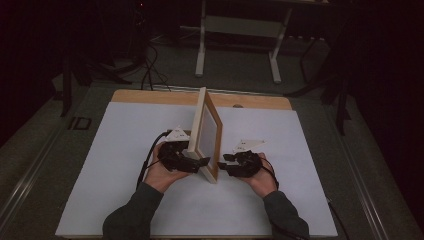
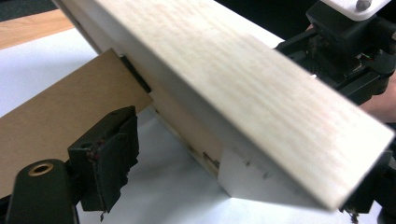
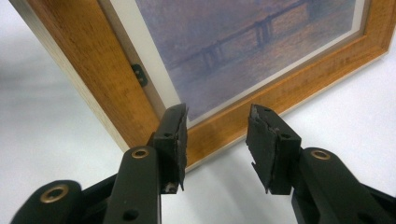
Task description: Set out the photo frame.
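- The sleeves and hands of a person are seen at the near edge of the white table (image 1: pixel 125 200), one gripper carried in each hand.
- The left gripper (image 1: pixel 192 163) is placed behind the picture frame (image 1: pixel 207 131), at its near lower corner. In the left gripper view one black pad (image 2: pixel 109 156) is seen beside the brown easel stand (image 2: pixel 56 105) on the back; the other jaw is hidden past the frame's pale edge, so whether anything is clamped cannot be told. The placing suggests the frame is being steadied, or its stand set, from behind.
- The right gripper (image 1: pixel 229 164) is held at the front face, near the same lower corner. Its jaws stand partly open with nothing between them; in the right gripper view the pads (image 3: pixel 175 135) are seen just short of the brown wooden moulding, probably kept ready to catch or guide the frame.
- The picture frame is stood upright on its lower edge at the middle of the table, between the two grippers, edge-on to the high view, its printed picture faced right.
- Farther off, a wooden strip (image 1: pixel 150 96) along the table's far edge and a pale stand (image 1: pixel 240 30) on the dark floor are made out.
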The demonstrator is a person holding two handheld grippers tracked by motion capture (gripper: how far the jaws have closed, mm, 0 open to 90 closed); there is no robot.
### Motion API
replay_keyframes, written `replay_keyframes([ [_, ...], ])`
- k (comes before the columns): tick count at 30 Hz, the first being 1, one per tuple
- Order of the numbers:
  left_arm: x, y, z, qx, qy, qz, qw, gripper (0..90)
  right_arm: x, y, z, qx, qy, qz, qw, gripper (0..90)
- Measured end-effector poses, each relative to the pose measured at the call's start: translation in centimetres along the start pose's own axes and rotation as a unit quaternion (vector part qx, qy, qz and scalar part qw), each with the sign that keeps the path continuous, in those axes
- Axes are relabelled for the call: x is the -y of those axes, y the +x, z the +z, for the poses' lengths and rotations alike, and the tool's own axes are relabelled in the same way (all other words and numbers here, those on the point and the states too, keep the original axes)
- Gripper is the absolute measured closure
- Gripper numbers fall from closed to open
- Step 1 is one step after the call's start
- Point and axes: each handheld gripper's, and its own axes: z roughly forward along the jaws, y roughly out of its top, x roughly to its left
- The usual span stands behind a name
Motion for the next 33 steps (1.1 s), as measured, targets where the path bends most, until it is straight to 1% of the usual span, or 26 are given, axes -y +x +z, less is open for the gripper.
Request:
replay_keyframes([
  [3, -0.01, -0.21, 0.18, -0.008, 0.003, 0.005, 1.0000, 16.7, 0.10, -0.13, -0.12, 0.001, -0.001, 0.000, 1.0000, 57.2],
  [5, -0.03, -0.14, 0.23, -0.016, 0.004, 0.000, 0.9999, 18.0, 0.15, -0.15, -0.17, 0.001, -0.001, 0.001, 1.0000, 57.2],
  [6, -0.02, -0.11, 0.26, -0.017, 0.005, -0.002, 0.9998, 20.1, 0.18, -0.15, -0.19, 0.001, -0.001, 0.002, 1.0000, 57.1],
  [8, 0.03, -0.07, 0.28, -0.027, 0.008, -0.004, 0.9996, 24.2, 0.24, -0.16, -0.19, 0.001, -0.001, 0.004, 1.0000, 57.0],
  [11, 0.15, 0.12, 0.17, -0.018, 0.004, -0.012, 0.9998, 27.6, 0.31, -0.15, -0.17, 0.000, -0.001, 0.005, 1.0000, 56.9],
  [12, 0.17, 0.09, 0.14, -0.016, 0.003, -0.010, 0.9998, 29.3, 0.32, -0.16, -0.16, 0.001, -0.001, 0.005, 1.0000, 56.9],
  [14, 0.21, -0.04, 0.10, -0.019, 0.000, -0.007, 0.9998, 31.2, 0.34, -0.18, -0.15, 0.000, 0.000, 0.005, 1.0000, 56.7],
  [16, 0.27, -0.05, 0.05, -0.012, -0.003, -0.006, 0.9999, 34.0, 0.37, -0.20, -0.16, 0.001, 0.000, 0.005, 1.0000, 56.3],
  [19, 0.32, -0.04, -0.08, -0.009, -0.005, -0.005, 0.9999, 38.3, 0.44, -0.23, -0.19, 0.002, 0.000, 0.006, 1.0000, 56.3],
  [20, 0.32, -0.04, -0.08, -0.009, -0.005, -0.005, 0.9999, 40.4, 0.44, -0.23, -0.19, 0.002, 0.000, 0.006, 1.0000, 56.3],
  [21, 0.35, 0.00, -0.20, -0.010, -0.006, -0.008, 0.9999, 40.4, 0.46, -0.23, -0.21, 0.002, 0.000, 0.007, 1.0000, 56.3],
  [22, 0.38, 0.09, -0.24, -0.008, -0.006, -0.010, 0.9999, 43.3, 0.50, -0.26, -0.25, 0.002, -0.001, 0.008, 1.0000, 56.3],
  [29, 0.52, 0.56, -0.43, -0.009, -0.006, -0.027, 0.9996, 47.3, 0.59, -0.22, -0.03, 0.003, 0.001, 0.009, 1.0000, 56.2],
  [33, 0.51, 0.72, -0.49, -0.009, -0.006, -0.031, 0.9995, 48.6, 0.52, -0.22, -0.03, 0.003, -0.001, 0.010, 0.9999, 56.0],
])
